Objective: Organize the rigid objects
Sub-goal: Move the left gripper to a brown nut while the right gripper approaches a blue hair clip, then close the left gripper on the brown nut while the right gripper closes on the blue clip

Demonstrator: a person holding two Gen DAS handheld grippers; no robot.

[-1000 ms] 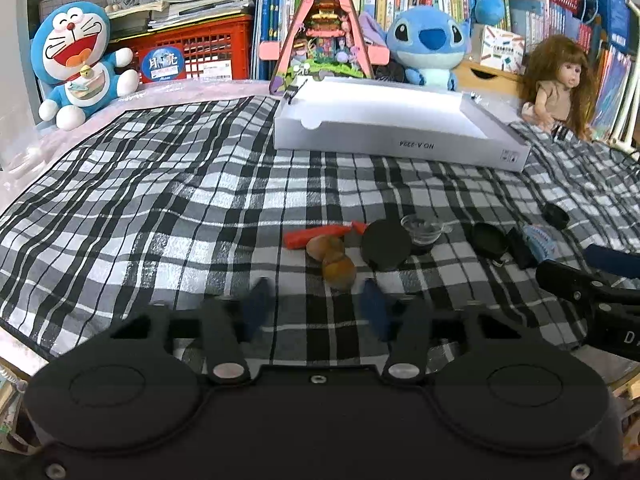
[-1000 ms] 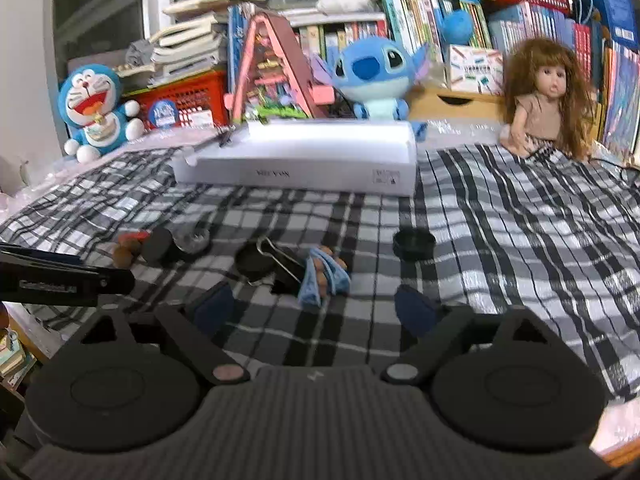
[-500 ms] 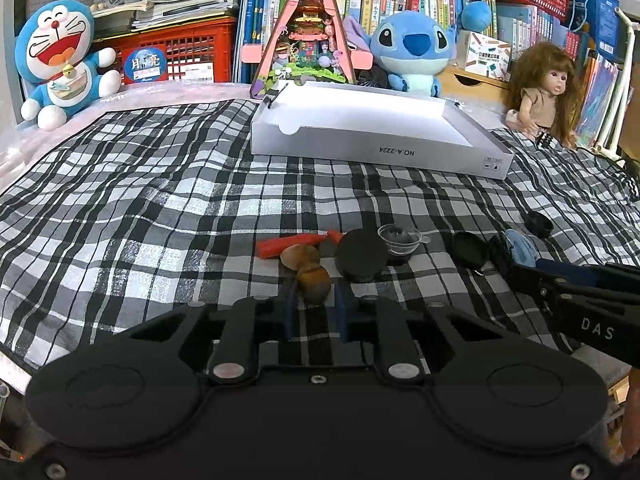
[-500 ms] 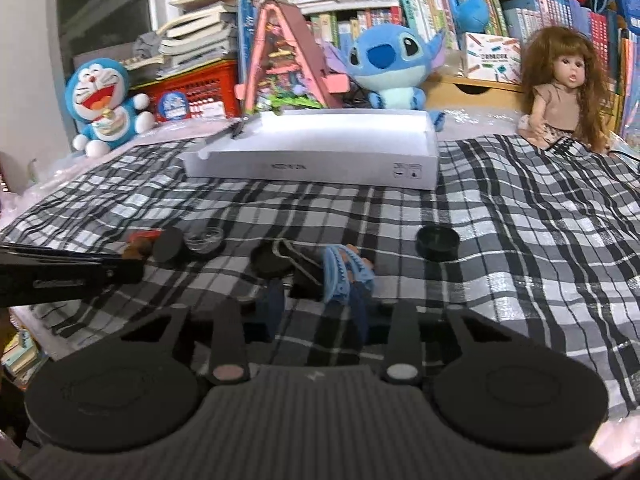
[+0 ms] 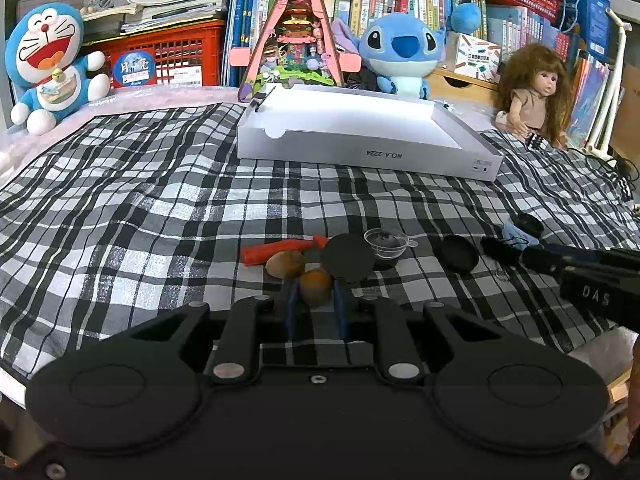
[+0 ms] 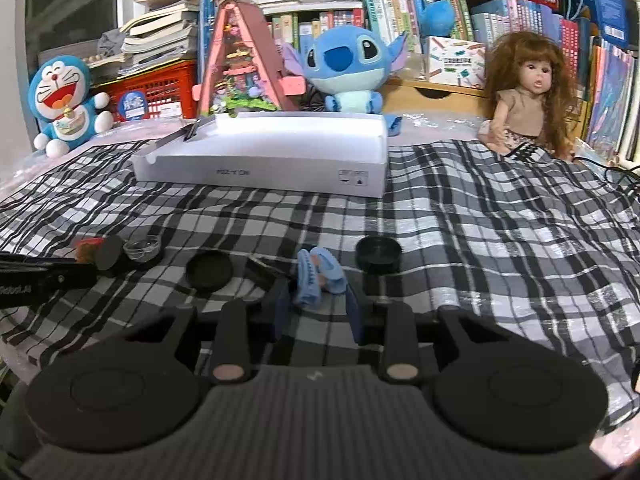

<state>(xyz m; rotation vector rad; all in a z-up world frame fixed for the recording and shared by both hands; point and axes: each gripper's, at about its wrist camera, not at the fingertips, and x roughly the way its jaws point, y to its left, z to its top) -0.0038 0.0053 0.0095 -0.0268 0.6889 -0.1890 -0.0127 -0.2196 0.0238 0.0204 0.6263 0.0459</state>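
- Two grips at once: left gripper (image 5: 314,308) has its fingers clamped on the orange-brown nut (image 5: 316,287); right gripper (image 6: 318,312) has just closed its fingers around the blue clip (image 6: 316,276), seemingly pinching it.
- Both things lie near the front edge of the checked cloth (image 5: 160,208), well short of the white tray (image 5: 360,128) toward the back edge.
- Lift straight up before travelling, so the neighbouring black lid (image 5: 347,257) and second nut (image 5: 285,264) stay put.
- Nut: rounded, smooth, likely to slip.
- Clip: toothed and springy; pinch gently.
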